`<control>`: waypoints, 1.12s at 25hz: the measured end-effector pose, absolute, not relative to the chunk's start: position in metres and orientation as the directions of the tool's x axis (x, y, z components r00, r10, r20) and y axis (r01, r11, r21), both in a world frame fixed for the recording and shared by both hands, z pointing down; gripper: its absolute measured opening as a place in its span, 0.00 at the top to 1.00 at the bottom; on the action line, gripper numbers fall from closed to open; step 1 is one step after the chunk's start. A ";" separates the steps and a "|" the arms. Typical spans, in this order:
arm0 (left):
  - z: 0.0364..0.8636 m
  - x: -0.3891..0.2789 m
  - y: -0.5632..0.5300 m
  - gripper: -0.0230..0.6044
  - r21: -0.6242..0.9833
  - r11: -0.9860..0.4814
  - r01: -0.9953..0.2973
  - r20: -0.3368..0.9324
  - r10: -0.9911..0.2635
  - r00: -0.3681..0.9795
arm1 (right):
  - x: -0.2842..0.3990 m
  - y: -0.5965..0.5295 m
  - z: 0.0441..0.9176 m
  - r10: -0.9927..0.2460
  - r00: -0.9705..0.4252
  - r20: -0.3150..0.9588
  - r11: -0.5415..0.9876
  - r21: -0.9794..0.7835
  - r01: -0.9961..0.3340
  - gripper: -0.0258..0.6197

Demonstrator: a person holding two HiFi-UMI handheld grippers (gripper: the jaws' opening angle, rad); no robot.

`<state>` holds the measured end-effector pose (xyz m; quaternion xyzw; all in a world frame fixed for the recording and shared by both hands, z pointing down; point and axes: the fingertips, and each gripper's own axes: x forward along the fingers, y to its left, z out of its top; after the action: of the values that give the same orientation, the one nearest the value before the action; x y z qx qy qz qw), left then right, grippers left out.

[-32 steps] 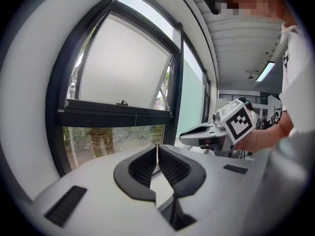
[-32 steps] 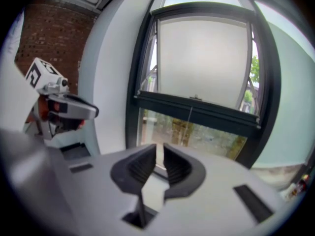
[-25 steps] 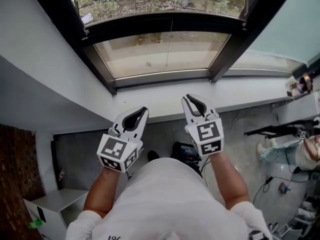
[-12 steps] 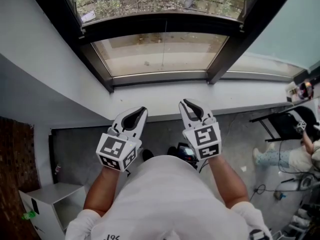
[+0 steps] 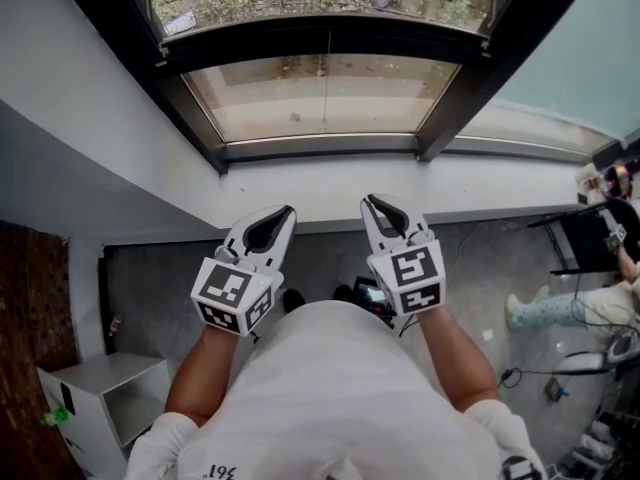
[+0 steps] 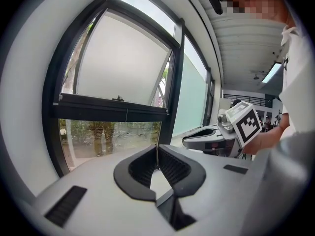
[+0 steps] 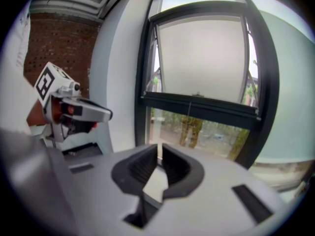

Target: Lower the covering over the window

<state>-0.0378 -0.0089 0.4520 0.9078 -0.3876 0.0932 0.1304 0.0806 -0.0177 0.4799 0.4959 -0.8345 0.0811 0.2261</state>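
A pale blind (image 6: 123, 68) (image 7: 202, 58) covers the window's upper pane. The lower pane (image 5: 320, 93) is bare glass with trees behind it. A thin cord (image 5: 328, 78) (image 7: 189, 107) hangs down the middle of the window. My left gripper (image 5: 288, 210) (image 6: 157, 149) is shut and empty, just short of the white sill (image 5: 480, 183). My right gripper (image 5: 368, 200) (image 7: 158, 149) is beside it. Its jaws have just been closing, with nothing between them, and now stand shut. Both point at the window and touch nothing.
Black window frames (image 5: 190, 118) slant in at both sides. A white cabinet (image 5: 100, 398) stands at lower left by a brick wall (image 5: 30, 308). A dark device (image 5: 375, 298) lies on the floor by my feet. A person's legs (image 5: 560, 308) and cables show at right.
Both grippers have edged forward toward the sill, side by side. The seated person at the right has shifted.
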 end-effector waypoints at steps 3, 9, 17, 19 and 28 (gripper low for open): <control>0.455 -0.034 -0.005 0.92 0.169 -0.669 -0.724 0.277 -0.672 0.686 | 0.080 -0.015 0.481 -0.782 -0.420 0.459 0.500 0.060 -0.864 0.91; 0.457 -0.030 -0.002 0.92 0.176 -0.676 -0.716 0.279 -0.663 0.694 | 0.081 -0.014 0.479 -0.777 -0.430 0.458 0.495 0.024 -0.869 0.92; 0.459 -0.025 0.001 0.92 0.175 -0.685 -0.707 0.286 -0.652 0.702 | 0.081 -0.014 0.481 -0.773 -0.429 0.467 0.494 0.019 -0.869 0.93; 0.460 -0.025 0.002 0.92 0.176 -0.686 -0.707 0.287 -0.651 0.703 | 0.082 -0.014 0.481 -0.774 -0.426 0.468 0.491 0.019 -0.871 0.93; 0.464 -0.023 0.006 0.92 0.191 -0.692 -0.696 0.296 -0.635 0.713 | 0.083 -0.010 0.486 -0.770 -0.416 0.484 0.485 0.020 -0.875 0.93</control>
<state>-0.0228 0.0063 0.4642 0.9140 -0.3642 0.1040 0.1457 0.0835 -0.0103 0.4864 0.4936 -0.8329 0.1184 0.2202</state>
